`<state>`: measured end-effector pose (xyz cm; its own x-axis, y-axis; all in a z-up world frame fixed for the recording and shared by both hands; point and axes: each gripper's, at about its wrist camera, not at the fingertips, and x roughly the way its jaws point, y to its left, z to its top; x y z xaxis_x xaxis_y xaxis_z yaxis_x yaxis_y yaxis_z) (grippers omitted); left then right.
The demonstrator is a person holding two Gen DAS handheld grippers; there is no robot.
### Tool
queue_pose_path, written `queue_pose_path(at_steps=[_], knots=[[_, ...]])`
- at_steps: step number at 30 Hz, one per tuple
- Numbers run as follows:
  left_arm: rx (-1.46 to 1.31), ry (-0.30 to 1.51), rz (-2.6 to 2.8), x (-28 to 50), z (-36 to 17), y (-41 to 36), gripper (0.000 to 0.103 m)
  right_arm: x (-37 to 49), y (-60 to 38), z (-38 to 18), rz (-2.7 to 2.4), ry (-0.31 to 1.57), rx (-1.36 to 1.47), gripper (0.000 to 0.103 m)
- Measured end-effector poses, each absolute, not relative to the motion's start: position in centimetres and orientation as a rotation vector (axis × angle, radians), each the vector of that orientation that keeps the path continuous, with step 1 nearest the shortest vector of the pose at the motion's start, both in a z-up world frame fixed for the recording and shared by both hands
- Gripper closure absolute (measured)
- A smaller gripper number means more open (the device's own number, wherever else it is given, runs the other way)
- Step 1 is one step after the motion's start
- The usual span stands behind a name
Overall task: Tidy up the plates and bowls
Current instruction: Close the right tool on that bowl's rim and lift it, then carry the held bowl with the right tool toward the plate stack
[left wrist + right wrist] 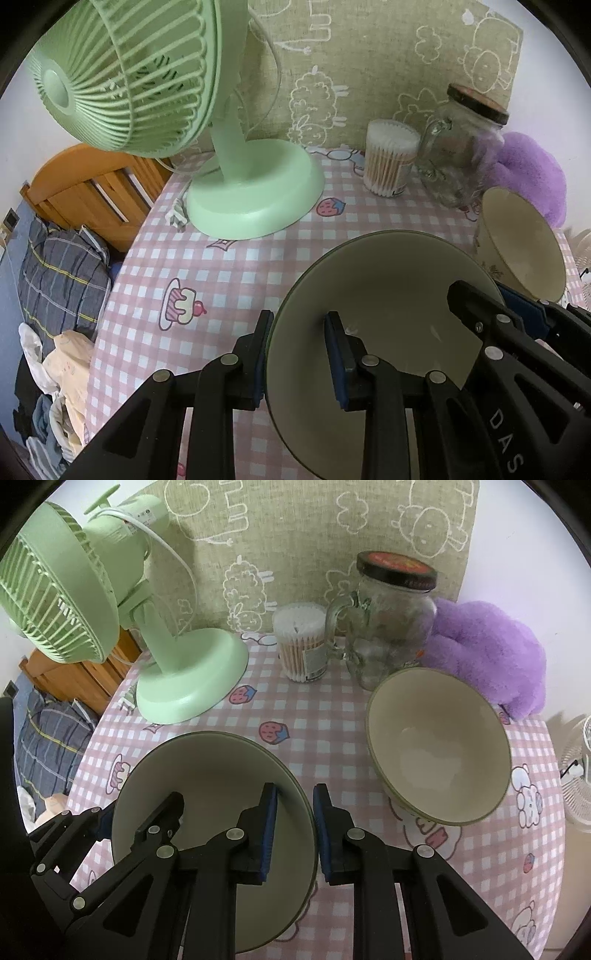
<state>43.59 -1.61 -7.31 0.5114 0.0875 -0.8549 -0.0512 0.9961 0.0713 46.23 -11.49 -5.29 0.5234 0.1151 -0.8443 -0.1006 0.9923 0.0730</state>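
Observation:
A wide cream bowl with a dark green rim (391,295) (207,775) sits near the front of the pink checked table. My left gripper (299,354) straddles its left rim, one finger outside and one inside. My right gripper (295,823) straddles its right rim the same way and also shows in the left wrist view (495,314). Both sets of jaws stand around the rim; I cannot tell whether they press on it. A second, deeper cream bowl (439,746) (524,243) stands apart to the right.
A green desk fan (255,192) (184,679) stands at the back left. A cotton swab tub (303,646), a lidded glass jar (388,616) and a purple plush (487,653) line the back. The table (221,273) edge drops to a bed at the left.

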Motion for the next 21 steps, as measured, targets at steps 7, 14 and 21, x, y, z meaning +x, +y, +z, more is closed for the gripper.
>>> queue_pose_path(at_steps=[7, 14, 21], knots=[[0.039, 1.01, 0.083, 41.9, -5.6, -1.4, 0.076, 44.6, -11.5, -3.7, 0.127, 0.995, 0.027, 0.08], [0.022, 0.982, 0.071, 39.9, -3.4, -1.0, 0.076, 42.4, -11.1, -1.3, 0.113, 0.97, 0.015, 0.08], [0.006, 0.936, 0.057, 37.2, -0.7, 0.1, 0.076, 39.3, -10.0, 1.6, 0.1, 0.93, 0.005, 0.08]])
